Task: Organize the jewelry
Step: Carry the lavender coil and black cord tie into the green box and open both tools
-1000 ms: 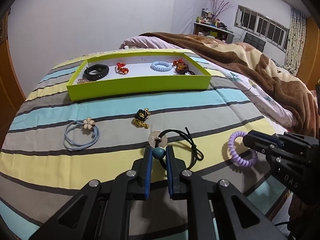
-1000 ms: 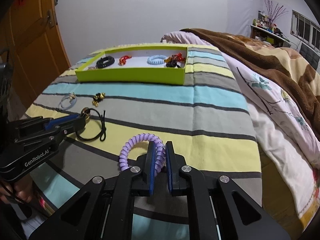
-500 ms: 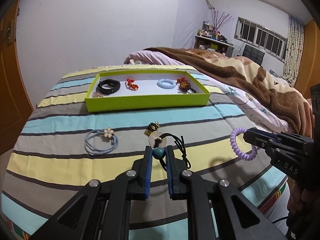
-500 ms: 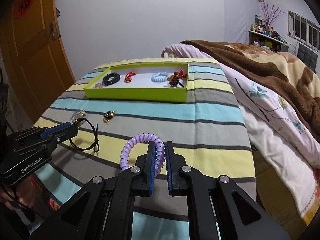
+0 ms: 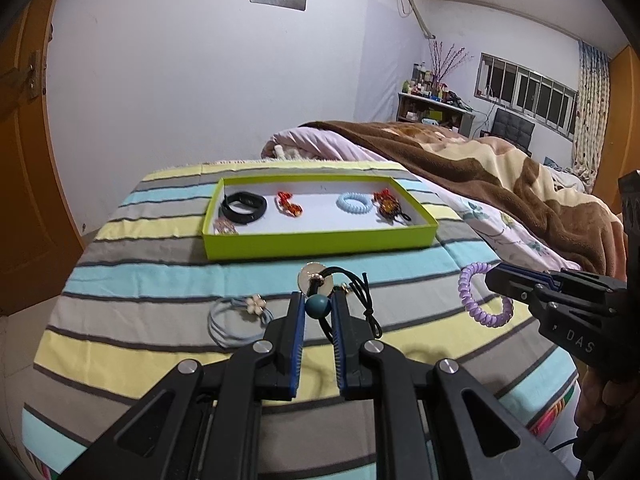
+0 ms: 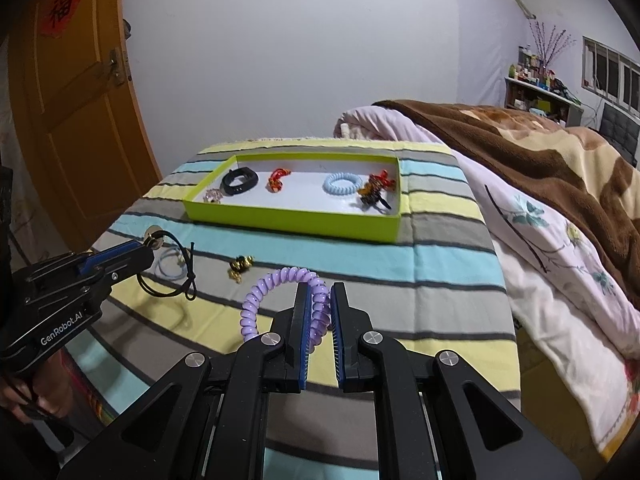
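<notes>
Bead cord (image 5: 344, 292) clamped in left gripper (image 5: 318, 308), purple coil (image 6: 280, 296) in right gripper (image 6: 320, 304) — bare stripes before green tray (image 5: 320, 244).

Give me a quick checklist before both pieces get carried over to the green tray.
1. Left tongs shut on the black cord necklace, pinching its teal bead: ok.
2. Right tongs shut on the purple spiral hair tie: ok.
3. Free white floor in the green tray between the red charm and blue spiral hair tie: ok.
4. Necklace cord hanging clear of the striped blanket: cannot tell.
5. Flower hair tie and gold charm in the tray: not ok.
</notes>
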The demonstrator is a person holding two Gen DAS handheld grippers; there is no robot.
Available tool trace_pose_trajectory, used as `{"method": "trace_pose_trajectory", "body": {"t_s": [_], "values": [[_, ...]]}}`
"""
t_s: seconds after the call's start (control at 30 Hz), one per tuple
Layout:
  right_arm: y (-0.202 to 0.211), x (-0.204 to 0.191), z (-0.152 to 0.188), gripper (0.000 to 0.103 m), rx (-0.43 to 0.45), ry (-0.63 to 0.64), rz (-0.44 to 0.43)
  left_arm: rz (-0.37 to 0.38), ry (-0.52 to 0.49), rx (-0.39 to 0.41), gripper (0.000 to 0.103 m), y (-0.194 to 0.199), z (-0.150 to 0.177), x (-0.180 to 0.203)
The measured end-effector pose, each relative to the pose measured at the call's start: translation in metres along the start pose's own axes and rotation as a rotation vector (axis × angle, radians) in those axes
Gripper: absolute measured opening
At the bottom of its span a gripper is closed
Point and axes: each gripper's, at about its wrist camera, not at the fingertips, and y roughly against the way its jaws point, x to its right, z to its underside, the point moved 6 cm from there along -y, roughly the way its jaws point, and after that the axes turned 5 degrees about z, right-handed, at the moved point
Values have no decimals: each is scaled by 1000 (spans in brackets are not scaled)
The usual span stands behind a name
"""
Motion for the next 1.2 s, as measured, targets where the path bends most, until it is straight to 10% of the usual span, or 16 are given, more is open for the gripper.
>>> {"method": "trace_pose_trajectory", "body": {"t_s": [1.2], "values": [[-109, 10, -90, 10, 10, 15, 35, -73, -22, 30, 14, -99, -86, -39]]}}
